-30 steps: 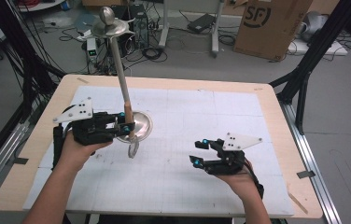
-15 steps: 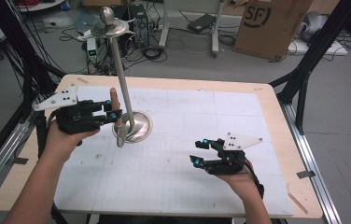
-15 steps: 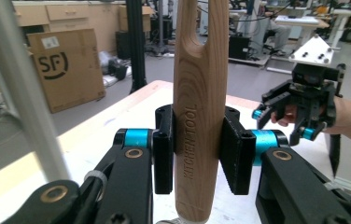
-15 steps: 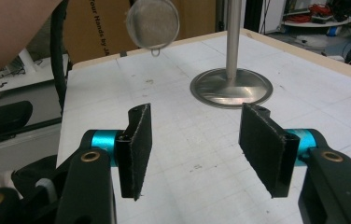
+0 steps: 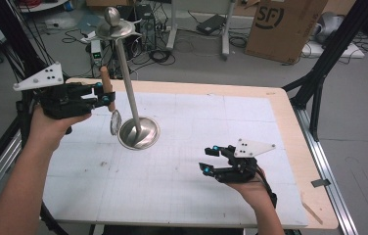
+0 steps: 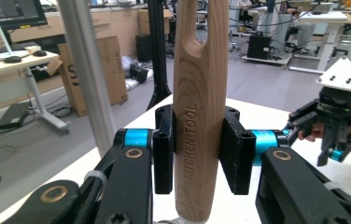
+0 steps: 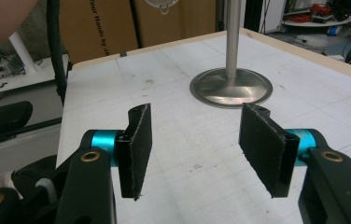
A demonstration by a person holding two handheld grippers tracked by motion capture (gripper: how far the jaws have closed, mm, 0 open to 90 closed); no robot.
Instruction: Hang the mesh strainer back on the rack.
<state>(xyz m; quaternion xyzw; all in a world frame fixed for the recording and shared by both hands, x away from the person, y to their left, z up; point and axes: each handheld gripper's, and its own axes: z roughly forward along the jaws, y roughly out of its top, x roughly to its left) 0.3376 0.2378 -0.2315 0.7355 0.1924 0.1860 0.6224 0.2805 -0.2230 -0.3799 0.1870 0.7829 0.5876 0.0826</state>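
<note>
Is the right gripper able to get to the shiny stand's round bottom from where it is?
Probably yes. The right gripper is open and holds nothing, and only bare white mat lies between it and the stand's base. The left gripper holds a wooden-handled tool off to the side.

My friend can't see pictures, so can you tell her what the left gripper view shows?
Two black fingers of the left gripper clamp an upright wooden handle stamped "KITCHEN TOOL", with a slot cut in its top. Behind it on the left rises a metal pole; at the right edge, the right gripper hovers over the white table.
</note>
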